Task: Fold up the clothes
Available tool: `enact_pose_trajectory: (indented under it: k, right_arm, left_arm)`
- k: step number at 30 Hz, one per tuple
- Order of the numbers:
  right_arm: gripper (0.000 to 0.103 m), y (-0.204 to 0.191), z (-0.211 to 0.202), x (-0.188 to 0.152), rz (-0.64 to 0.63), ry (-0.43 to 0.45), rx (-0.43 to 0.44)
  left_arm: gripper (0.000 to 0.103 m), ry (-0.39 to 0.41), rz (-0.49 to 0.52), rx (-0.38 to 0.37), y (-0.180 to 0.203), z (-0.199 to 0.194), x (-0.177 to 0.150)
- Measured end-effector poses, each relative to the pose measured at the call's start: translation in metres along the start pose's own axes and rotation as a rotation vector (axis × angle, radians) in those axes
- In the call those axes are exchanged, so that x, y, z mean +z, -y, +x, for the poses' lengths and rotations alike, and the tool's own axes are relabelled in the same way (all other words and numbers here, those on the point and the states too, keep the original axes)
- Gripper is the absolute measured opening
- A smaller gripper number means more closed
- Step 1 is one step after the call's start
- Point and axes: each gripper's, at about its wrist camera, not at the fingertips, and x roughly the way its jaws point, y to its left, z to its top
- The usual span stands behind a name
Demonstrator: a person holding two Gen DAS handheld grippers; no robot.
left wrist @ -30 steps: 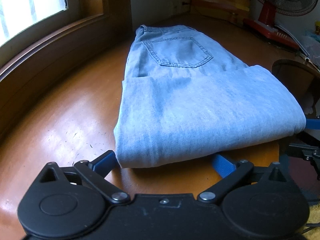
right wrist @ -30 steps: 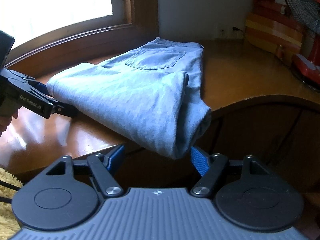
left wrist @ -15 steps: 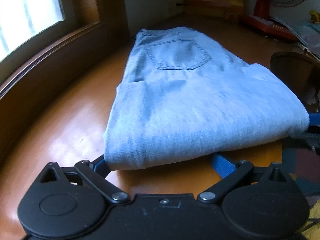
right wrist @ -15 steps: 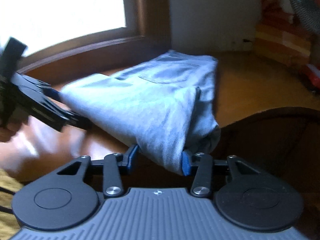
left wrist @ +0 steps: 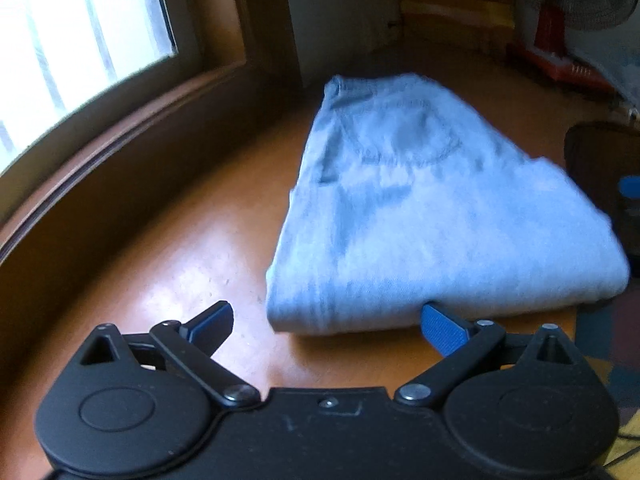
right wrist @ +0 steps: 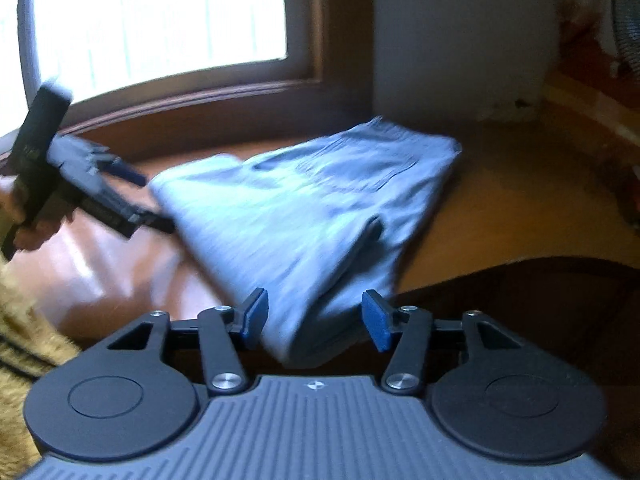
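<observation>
Wooden tabletop [left wrist: 168,248], orange-brown and glossy, ran under a window [left wrist: 72,40] with a dark wood frame.

Pale blue jeans [left wrist: 420,216] lay on it, folded over once into a thick slab. The back pocket faced up on the far half, waistband end toward the wall. The doubled fold faced the cameras, and its near corner hung past the table's curved edge. Fabric was blurred in both views.

Left gripper [left wrist: 328,320]: blue pads spread wide. The left pad stood clear over bare wood. The right pad sat at the fold's near edge; whether it touched I could not tell. Nothing was pinched.

Right gripper [right wrist: 314,318]: jaws had just been opening, and the overhanging corner of the fold hung between them. The pads looked slightly off the cloth on both sides, though blur left this uncertain.

Left wrist view only: a red-based standing fan [left wrist: 560,12] at far right, and the right gripper's blue tip past the fold.

Right wrist view only: a hand [right wrist: 24,216] holding the left gripper's black body at the fold's far corner, and a tan furry cloth [right wrist: 16,344] at the lower left.
</observation>
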Motion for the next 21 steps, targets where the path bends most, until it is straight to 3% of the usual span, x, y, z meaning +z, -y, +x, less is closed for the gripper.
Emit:
enact_pose_trajectory:
  k: [4, 8, 13, 18, 21]
  right_arm:
    - [0.055, 0.012, 0.017, 0.035, -0.028, 0.087, 0.043]
    - [0.054, 0.027, 0.074, 0.085, -0.122, 0.098, 0.153]
    - [0.053, 0.066, 0.168, 0.163, -0.168, 0.047, 0.223]
    - [0.053, 0.127, 0.266, 0.236, -0.006, -0.084, 0.307]
    - [0.052, 0.146, 0.319, 0.259, 0.044, -0.174, 0.321]
  left_arm:
    - [0.101, 0.084, -0.031, -0.058, 0.003, -0.018, 0.017]
    - [0.101, 0.088, -0.041, -0.082, 0.023, -0.004, 0.040]
    - [0.101, 0.059, -0.095, -0.036, 0.036, 0.033, 0.071]
    - [0.101, 0.058, -0.151, 0.032, 0.032, 0.070, 0.106]
    - [0.100, 0.033, -0.198, 0.043, 0.027, 0.092, 0.119]
